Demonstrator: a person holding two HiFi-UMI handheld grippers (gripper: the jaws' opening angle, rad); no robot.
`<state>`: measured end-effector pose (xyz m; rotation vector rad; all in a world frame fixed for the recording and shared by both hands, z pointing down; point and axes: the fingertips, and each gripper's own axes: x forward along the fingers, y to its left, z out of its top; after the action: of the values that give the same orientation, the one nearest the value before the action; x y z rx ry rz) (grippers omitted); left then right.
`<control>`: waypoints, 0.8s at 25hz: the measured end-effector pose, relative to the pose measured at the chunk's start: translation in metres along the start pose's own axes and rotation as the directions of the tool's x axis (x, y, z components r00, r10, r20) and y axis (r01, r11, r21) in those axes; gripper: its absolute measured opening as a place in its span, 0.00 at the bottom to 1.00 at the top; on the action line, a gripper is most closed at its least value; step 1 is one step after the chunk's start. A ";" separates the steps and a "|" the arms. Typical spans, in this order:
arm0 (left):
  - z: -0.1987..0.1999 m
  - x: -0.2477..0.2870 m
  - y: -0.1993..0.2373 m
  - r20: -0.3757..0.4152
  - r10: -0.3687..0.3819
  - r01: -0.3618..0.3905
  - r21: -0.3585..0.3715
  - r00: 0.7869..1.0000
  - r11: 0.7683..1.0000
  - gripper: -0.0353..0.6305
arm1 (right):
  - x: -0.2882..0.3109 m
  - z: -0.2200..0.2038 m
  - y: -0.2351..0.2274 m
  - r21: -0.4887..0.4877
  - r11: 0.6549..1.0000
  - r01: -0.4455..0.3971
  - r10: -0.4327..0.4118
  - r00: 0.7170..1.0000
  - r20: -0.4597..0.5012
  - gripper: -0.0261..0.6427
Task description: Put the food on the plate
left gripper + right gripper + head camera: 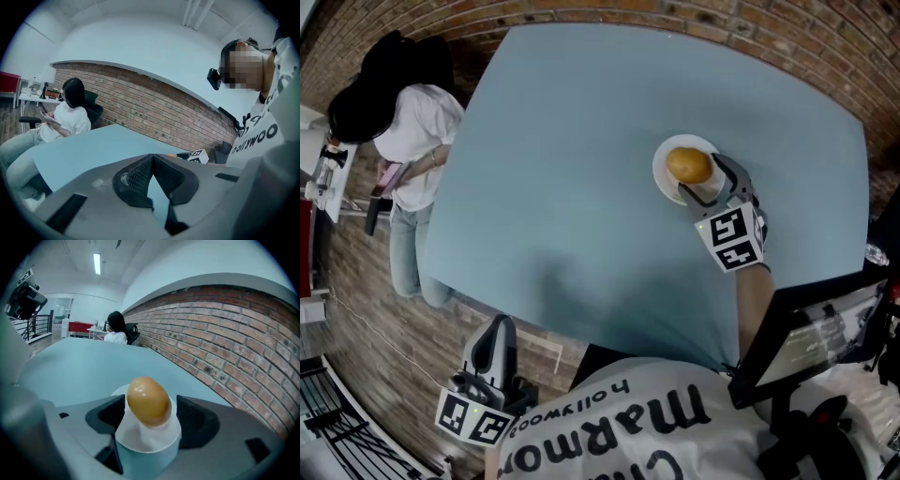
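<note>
A golden-brown, egg-shaped bread roll (688, 165) rests on a small white plate (661, 171) on the right half of the pale blue table (572, 159). My right gripper (710, 183) sits at the plate's near-right side, open. In the right gripper view the roll (147, 401) stands on the plate (146, 440) between the two spread jaws, with a thin gap on each side. My left gripper (499, 328) hangs off the table's near-left edge, shut and holding nothing. In its own view the left gripper (151, 159) has its tips meeting.
A seated person (405, 131) in a white top is beside the table's left edge, also visible as the person (65, 119) in the left gripper view. A brick wall (225, 329) runs behind the table. A dark screen-like device (811, 333) sits at my right.
</note>
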<state>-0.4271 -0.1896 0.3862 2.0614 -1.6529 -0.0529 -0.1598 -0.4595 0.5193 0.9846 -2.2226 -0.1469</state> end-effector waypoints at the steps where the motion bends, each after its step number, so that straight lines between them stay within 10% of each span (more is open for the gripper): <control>1: 0.000 0.000 -0.001 0.000 -0.003 0.003 0.001 1.000 1.000 0.06 | -0.002 0.001 -0.001 0.001 1.000 0.002 -0.002 1.000 0.003 0.53; 20: 0.004 0.013 -0.031 0.034 -0.124 0.125 -0.009 0.992 0.992 0.06 | -0.061 0.022 -0.008 0.055 0.998 -0.006 0.002 0.997 0.079 0.52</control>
<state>-0.3965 -0.1981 0.3741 2.1643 -1.5378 -0.1394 -0.1402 -0.4265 0.4665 1.0203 -2.3112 -0.1245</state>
